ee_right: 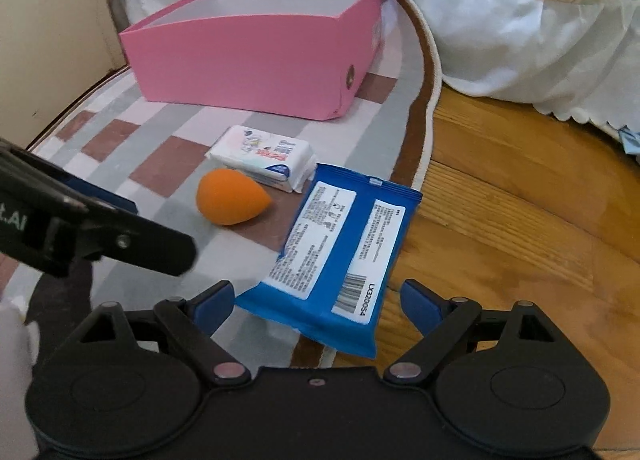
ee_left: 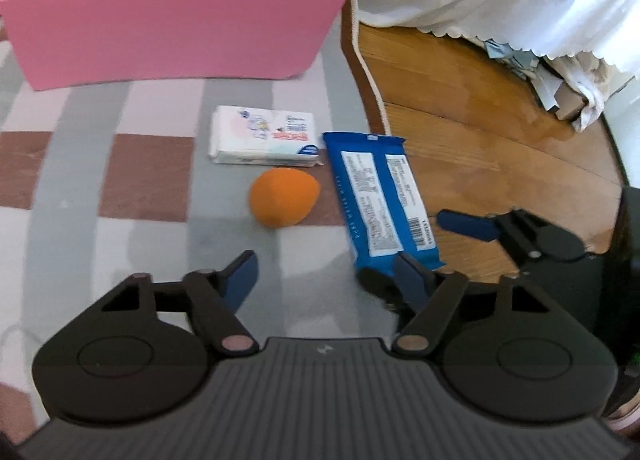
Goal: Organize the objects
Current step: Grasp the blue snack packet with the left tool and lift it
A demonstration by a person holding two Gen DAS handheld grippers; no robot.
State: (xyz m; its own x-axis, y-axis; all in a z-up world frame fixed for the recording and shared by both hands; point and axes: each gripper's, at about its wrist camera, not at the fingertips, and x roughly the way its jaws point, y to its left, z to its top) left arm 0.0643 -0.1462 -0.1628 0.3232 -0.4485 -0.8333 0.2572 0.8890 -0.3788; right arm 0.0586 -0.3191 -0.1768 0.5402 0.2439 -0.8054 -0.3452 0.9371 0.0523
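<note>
Hovering: left gripper [ee_left: 326,272] and right gripper [ee_right: 316,300], fingers spread, holding nothing.
Targets: blue packet [ee_right: 340,252], orange sponge [ee_right: 228,197], white pack [ee_right: 264,157] lay on rug [ee_right: 180,127] before pink box [ee_right: 256,67].
Risk: packet overhung rug edge; a nudge might slide it onto wood floor [ee_right: 520,219].
Room: bare rug left.

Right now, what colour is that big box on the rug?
The box is pink, clearest in the right wrist view.

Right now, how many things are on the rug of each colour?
Pink: 1, the box
White: 1, the tissue pack
Orange: 1, the sponge
Blue: 1, the wipes pack
Total: 4
</note>
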